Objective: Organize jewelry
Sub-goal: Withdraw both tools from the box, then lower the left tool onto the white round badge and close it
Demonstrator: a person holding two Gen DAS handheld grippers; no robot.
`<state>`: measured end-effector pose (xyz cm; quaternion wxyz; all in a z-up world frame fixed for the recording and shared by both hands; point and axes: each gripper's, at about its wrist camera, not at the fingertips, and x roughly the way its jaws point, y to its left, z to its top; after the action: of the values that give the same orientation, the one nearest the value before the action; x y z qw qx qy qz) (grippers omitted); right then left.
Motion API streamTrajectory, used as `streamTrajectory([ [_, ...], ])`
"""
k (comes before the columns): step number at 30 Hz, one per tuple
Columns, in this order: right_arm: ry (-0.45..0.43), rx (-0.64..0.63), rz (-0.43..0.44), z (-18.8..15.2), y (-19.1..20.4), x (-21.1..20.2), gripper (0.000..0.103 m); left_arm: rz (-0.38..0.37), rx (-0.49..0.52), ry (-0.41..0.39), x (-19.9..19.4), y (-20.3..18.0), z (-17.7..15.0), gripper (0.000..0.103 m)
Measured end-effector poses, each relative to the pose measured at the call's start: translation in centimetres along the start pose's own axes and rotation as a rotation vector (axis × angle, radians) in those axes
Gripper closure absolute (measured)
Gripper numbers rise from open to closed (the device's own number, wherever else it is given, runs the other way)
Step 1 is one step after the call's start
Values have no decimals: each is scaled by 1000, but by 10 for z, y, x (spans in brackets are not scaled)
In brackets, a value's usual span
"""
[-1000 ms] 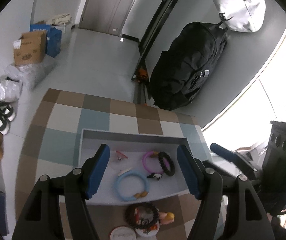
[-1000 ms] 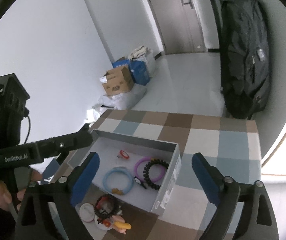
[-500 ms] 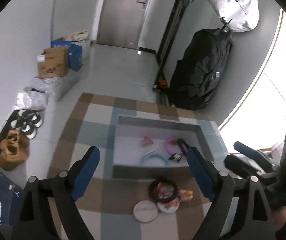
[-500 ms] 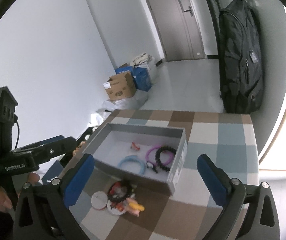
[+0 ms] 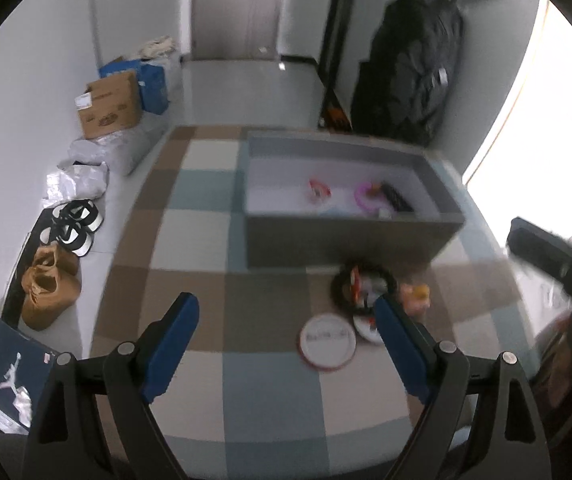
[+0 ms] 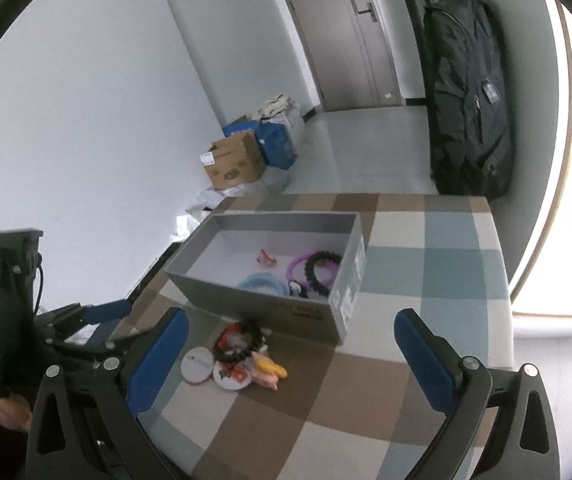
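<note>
A grey open box (image 5: 350,236) (image 6: 261,300) stands on a checkered table. Inside lie a red piece (image 6: 266,258), a pink ring (image 6: 298,266), a black bead bracelet (image 6: 320,270) and a light blue ring (image 6: 261,283). In front of the box lie a black bead bracelet (image 5: 362,286) (image 6: 237,340), round white badges (image 5: 328,342) (image 6: 195,364) and a small yellow and pink piece (image 6: 269,374). My left gripper (image 5: 286,332) is open and empty, held back from the pile. My right gripper (image 6: 290,352) is open and empty, above the table's near part.
The left gripper body (image 6: 45,320) shows at the left in the right wrist view. On the floor to the left lie cardboard boxes (image 5: 109,104), plastic bags and shoes (image 5: 49,280). A black backpack (image 6: 470,96) hangs at the far wall.
Both grippers have pulled back and up from the box, so the box looks farther away. The items in the box and the pile in front have not moved.
</note>
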<state>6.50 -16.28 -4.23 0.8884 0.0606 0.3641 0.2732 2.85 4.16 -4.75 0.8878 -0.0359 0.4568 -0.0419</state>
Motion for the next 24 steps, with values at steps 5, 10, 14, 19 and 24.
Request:
streamTrajectory([
  [5,-1,19,-4,-2,-4,-1,0,33,68,67,11,-8,-11,17],
  [10,10,24,-6,-3,-5,-1,0,68,114,99,17,-13,-14,17],
  [14,11,31,-7,-3,-6,-3,0,63,137,117,20,-16,-16,17],
  [19,12,42,-9,-4,-8,-3,0,72,143,120,25,-17,-15,17],
  [24,17,52,-8,-4,-10,-3,0,34,139,116,27,-17,-14,28],
])
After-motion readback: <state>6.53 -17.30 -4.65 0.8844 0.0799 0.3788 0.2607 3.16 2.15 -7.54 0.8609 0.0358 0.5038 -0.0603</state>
